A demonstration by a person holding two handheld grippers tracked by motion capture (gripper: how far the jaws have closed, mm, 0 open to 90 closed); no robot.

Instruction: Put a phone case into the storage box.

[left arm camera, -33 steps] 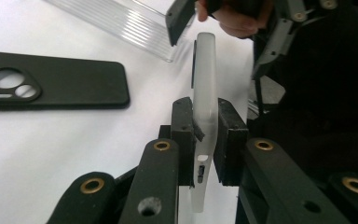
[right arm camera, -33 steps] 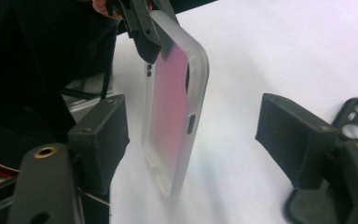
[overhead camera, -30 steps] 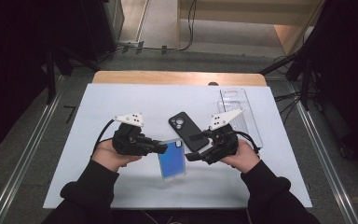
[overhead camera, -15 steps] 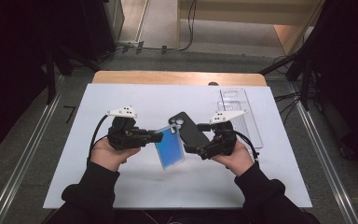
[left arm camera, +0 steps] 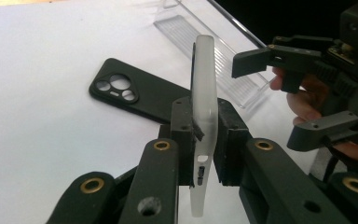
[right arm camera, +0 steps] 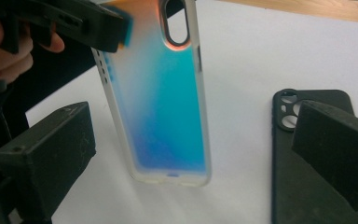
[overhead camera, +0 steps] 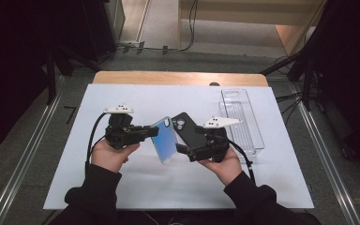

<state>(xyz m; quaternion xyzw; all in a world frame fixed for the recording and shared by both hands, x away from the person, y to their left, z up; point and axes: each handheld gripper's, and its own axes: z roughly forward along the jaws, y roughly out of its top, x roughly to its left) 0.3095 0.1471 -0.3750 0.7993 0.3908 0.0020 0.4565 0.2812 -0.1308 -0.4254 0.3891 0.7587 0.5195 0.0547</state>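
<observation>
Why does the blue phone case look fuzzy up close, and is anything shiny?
Right gripper view: the blue phone case looks soft and blurred, with hazy edges. Left gripper view: its frosted edge is sharper, and the clear tray shows bright glints. High view: the white table is lit evenly, with dark surroundings.

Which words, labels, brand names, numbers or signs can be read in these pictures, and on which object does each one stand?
None can be read.
Blue phone case: no print visible on its back or edge.
Black phone case: plain, only camera cut-outs.
Clear plastic tray: no label visible.
White table mat: a small dark mark at its far edge, too small to read.
</observation>
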